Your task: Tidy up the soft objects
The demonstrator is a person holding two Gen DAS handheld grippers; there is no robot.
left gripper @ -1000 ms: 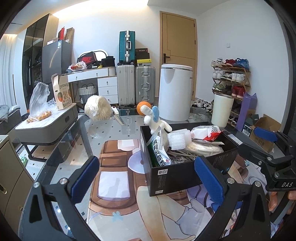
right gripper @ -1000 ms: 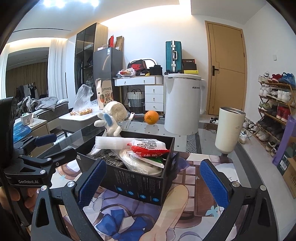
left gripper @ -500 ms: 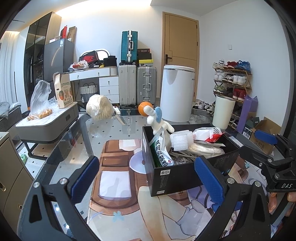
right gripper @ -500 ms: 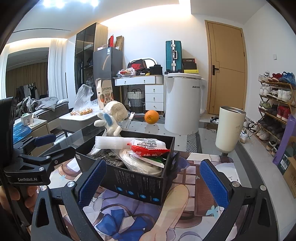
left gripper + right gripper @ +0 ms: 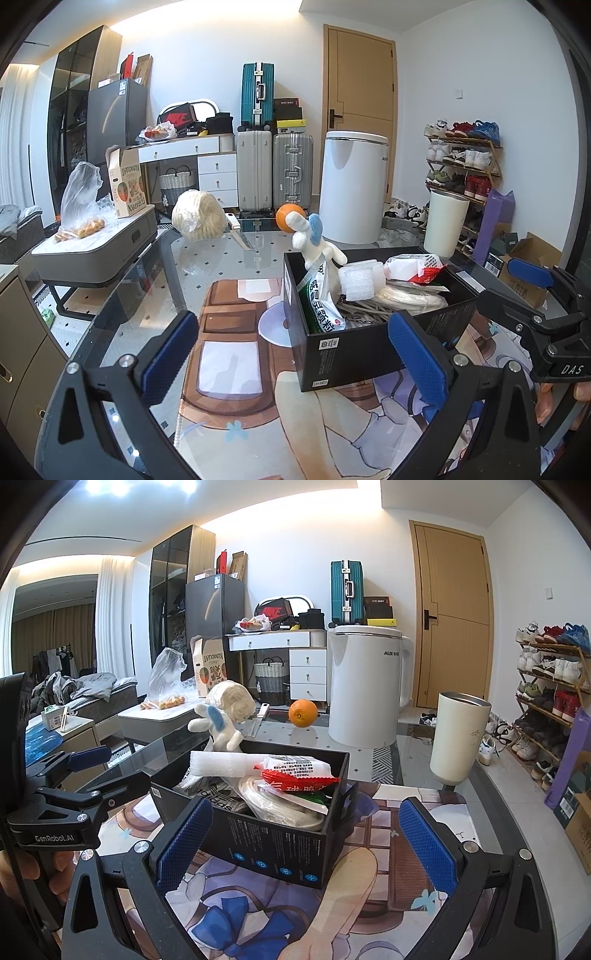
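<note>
The right gripper (image 5: 301, 843) hangs wide apart before the full black box (image 5: 273, 845).

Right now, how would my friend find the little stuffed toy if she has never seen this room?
Look at the glass table and find the black box full of packets sitting on it. At the box's far corner the stuffed toy sticks up above the edge. It is the only fluffy white thing there, with a blue patch on it, unlike the flat foam roll and shiny packets beside it.
</note>
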